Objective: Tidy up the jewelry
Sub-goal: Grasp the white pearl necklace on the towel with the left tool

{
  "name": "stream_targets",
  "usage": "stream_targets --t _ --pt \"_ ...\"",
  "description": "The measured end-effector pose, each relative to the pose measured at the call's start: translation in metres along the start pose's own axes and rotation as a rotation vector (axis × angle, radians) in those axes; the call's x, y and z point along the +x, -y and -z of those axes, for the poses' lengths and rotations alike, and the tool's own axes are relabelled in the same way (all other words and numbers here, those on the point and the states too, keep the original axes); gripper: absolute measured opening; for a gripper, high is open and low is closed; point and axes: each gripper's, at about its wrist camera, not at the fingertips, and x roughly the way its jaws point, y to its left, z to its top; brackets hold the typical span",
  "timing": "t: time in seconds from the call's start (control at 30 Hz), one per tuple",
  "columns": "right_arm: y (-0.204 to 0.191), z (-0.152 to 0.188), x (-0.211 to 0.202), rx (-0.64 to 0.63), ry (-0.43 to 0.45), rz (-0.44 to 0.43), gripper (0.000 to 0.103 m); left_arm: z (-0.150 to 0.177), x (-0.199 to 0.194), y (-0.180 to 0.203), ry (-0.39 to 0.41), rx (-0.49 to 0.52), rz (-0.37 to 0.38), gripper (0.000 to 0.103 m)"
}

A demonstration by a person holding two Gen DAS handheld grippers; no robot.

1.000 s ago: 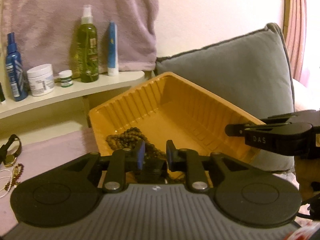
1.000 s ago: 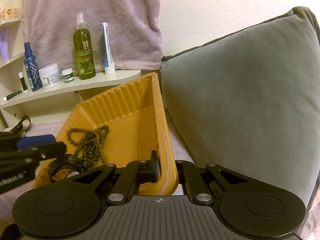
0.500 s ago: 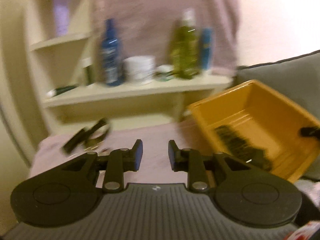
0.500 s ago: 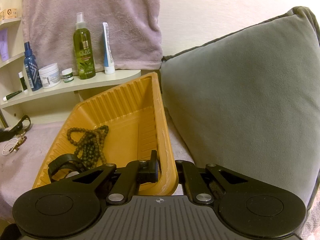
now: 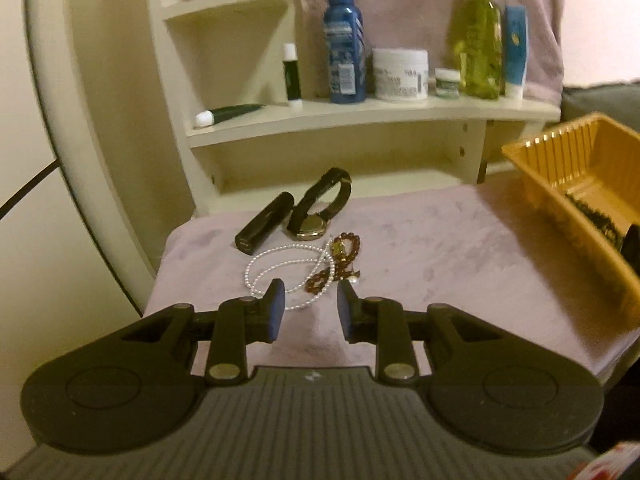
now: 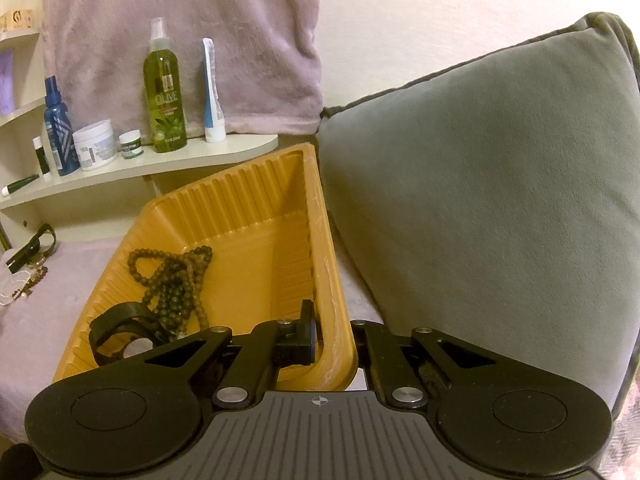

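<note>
An orange ribbed tray [image 6: 240,200] lies on the pink cloth and holds a dark bead necklace [image 6: 176,276] and a black strap watch [image 6: 120,324]. My right gripper [image 6: 334,320] is shut on the tray's right wall, one finger inside and one outside. In the left wrist view my left gripper [image 5: 310,300] is open with nothing between its fingers, just short of a white pearl necklace [image 5: 276,268]. A brown bead bracelet [image 5: 344,256] tangles with the pearls. Behind them lie a gold-faced watch [image 5: 316,216] and a black tube [image 5: 264,224]. The tray [image 5: 560,168] is at the right.
A cream shelf [image 5: 360,120] behind the cloth carries a blue spray bottle [image 5: 344,48], a white jar [image 5: 400,74], a green bottle [image 5: 480,40] and small tubes. A grey pillow [image 6: 480,200] leans against the tray's right side. The cloth [image 5: 440,264] drops off at its left edge.
My left gripper has swung left from above the tray to the loose jewelry on the cloth, its jaws slightly wider. The right gripper and tray have not moved.
</note>
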Motion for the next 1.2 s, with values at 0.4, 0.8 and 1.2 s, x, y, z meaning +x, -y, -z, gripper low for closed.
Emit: stream_targets --t 0.4,0.8,1.2 --pt "0.001 -0.001 0.004 -0.008 -0.013 0.01 0.006 -0.001 0.044 0.001 -0.092 0.192 0.059 0.019" --pt "0.002 -0.001 0.005 -0.015 -0.011 0.014 0.006 -0.014 0.05 -0.006 -0.173 0.192 0.151 0.002" --pt "-0.001 -0.002 -0.001 -0.018 0.006 0.002 0.005 -0.041 0.007 -0.028 -0.085 0.107 0.16 0.002"
